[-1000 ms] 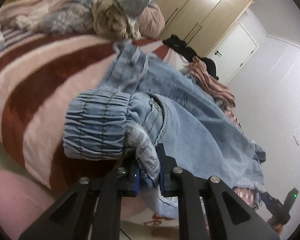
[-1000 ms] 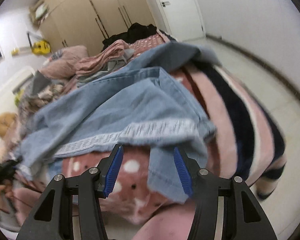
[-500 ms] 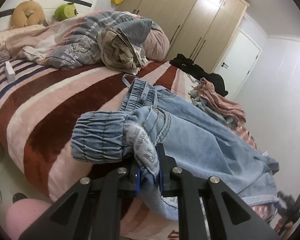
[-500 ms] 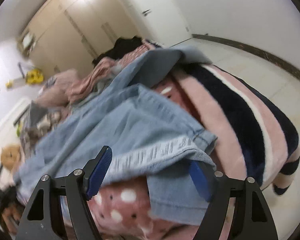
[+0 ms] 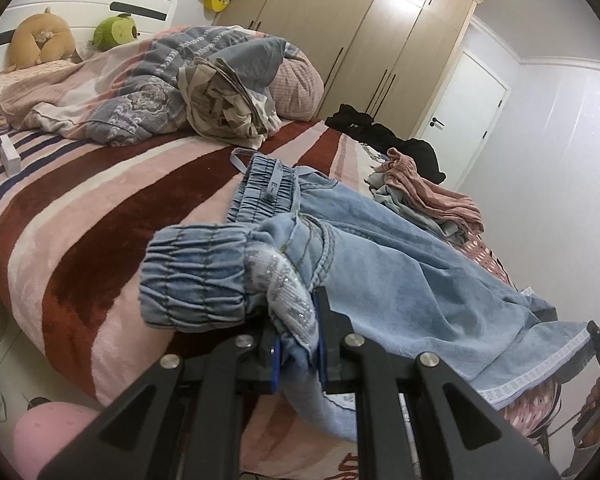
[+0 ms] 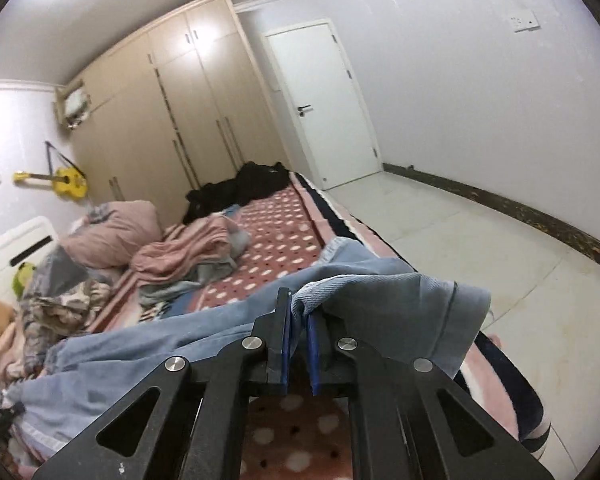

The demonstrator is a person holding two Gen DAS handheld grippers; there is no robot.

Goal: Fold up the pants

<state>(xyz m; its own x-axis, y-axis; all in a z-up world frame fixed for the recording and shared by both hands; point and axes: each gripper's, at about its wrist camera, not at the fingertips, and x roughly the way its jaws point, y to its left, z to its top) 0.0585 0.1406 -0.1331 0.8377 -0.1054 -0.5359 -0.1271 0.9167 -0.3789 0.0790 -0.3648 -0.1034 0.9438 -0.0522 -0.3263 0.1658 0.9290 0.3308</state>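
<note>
both grippers [image 5: 296, 344] [image 6: 298, 354] clamped tight on jeans [image 5: 400, 280]

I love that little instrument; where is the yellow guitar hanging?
The yellow guitar hangs on the wall left of the wardrobe, above the bed's headboard; the left wrist view shows it at the top, above the bedding.
</note>
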